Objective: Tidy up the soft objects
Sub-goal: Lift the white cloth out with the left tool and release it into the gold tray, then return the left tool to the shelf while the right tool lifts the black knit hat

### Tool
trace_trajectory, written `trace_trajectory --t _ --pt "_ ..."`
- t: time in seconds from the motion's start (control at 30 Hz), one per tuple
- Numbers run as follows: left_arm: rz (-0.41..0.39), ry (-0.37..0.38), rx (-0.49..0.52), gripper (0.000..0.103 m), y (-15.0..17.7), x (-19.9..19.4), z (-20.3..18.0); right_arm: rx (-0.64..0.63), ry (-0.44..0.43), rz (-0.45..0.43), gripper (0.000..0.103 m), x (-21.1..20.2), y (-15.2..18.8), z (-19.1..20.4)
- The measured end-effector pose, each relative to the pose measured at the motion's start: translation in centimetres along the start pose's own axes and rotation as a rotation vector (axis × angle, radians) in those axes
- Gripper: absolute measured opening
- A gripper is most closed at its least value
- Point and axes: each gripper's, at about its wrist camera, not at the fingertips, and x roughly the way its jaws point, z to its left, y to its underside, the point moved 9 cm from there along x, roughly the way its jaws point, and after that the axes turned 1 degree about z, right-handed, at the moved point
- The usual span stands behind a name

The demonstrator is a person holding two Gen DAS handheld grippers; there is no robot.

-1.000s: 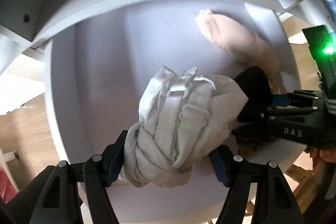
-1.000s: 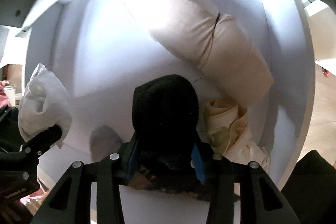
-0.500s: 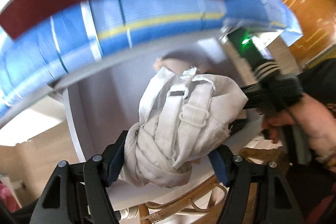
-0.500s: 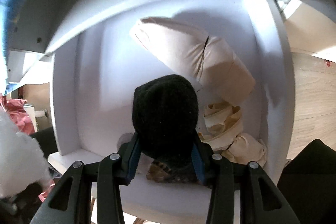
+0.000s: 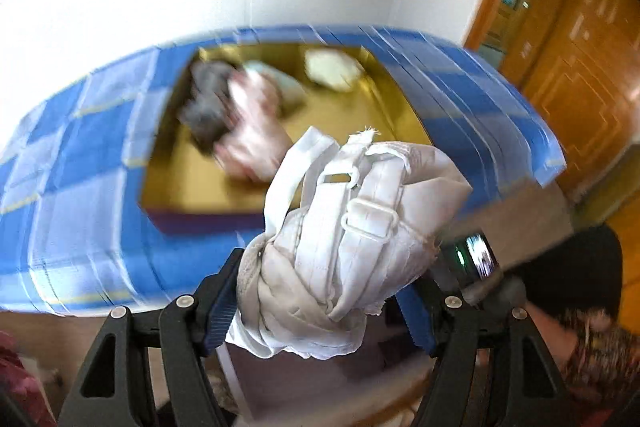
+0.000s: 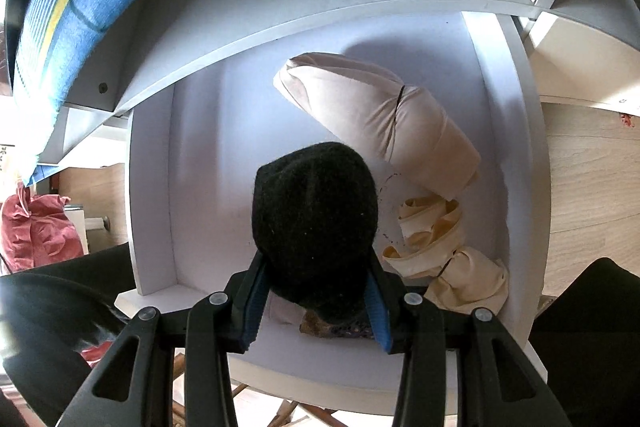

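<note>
My left gripper (image 5: pixel 320 297) is shut on a white bundled garment with straps (image 5: pixel 352 227), held in the air above a table with a blue checked cloth (image 5: pixel 80 195). A gold tray (image 5: pixel 192 179) on that cloth holds blurred grey, pink and white soft items (image 5: pixel 240 115). My right gripper (image 6: pixel 316 301) is shut on a black knitted hat (image 6: pixel 316 203), in front of a white shelf compartment (image 6: pixel 200 155). Inside the compartment lie a beige rolled cushion (image 6: pixel 384 127) and a crumpled cream cloth (image 6: pixel 436 247). A patterned fabric edge (image 6: pixel 336 329) shows under the hat.
A person's hand and patterned sleeve (image 5: pixel 580 331) with the other gripper sit at the lower right of the left wrist view. A wooden door (image 5: pixel 580 39) stands at the right. A red cloth bundle (image 6: pixel 36 231) lies left of the shelf, on wood flooring (image 6: pixel 592 167).
My left gripper has risen out of the white compartment with the white garment, up past the table's edge to over the blue cloth. My right gripper drew back slightly from the compartment, still on the hat.
</note>
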Motion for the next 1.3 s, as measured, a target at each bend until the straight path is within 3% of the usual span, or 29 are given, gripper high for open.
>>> trace_trajectory --t 0.1,0.27,0.67,0.83,0.93,1.03,1.1,1.17,1.3 --pt "-0.018 -0.050 -0.063 0.072 -3.2 -0.2 2.5 -0.002 -0.001 0.000 0.043 0.2 0.0 0.0" --pt "0.007 -0.091 -0.158 0.072 -5.9 1.6 6.1 0.004 -0.012 0.004 0.043 0.2 0.0 0.1" --pt "0.124 -0.226 -0.236 0.073 -5.8 8.5 10.7 0.018 -0.034 0.019 0.043 0.7 0.1 0.1" --pt "0.104 -0.262 -0.192 0.081 -6.0 8.2 10.3 0.014 -0.039 0.024 0.043 0.9 0.0 0.3" --pt "0.036 -0.281 -0.185 0.090 -6.5 6.4 10.1 0.014 -0.039 0.024 0.043 0.9 0.0 0.4" --pt "-0.029 -0.285 -0.232 0.091 -6.8 4.5 10.5 0.014 -0.035 0.023 0.043 1.0 0.0 0.4" --pt "-0.046 -0.328 -0.245 0.088 -6.9 3.9 11.2 0.013 -0.032 0.021 0.043 0.9 0.0 0.4" --pt "-0.019 -0.399 -0.202 0.065 -6.9 4.1 11.7 0.010 -0.028 0.018 0.043 0.8 0.0 0.4" --pt "0.049 -0.466 -0.124 0.064 -6.7 5.5 11.9 0.008 -0.023 0.015 0.043 0.8 -0.1 0.4"
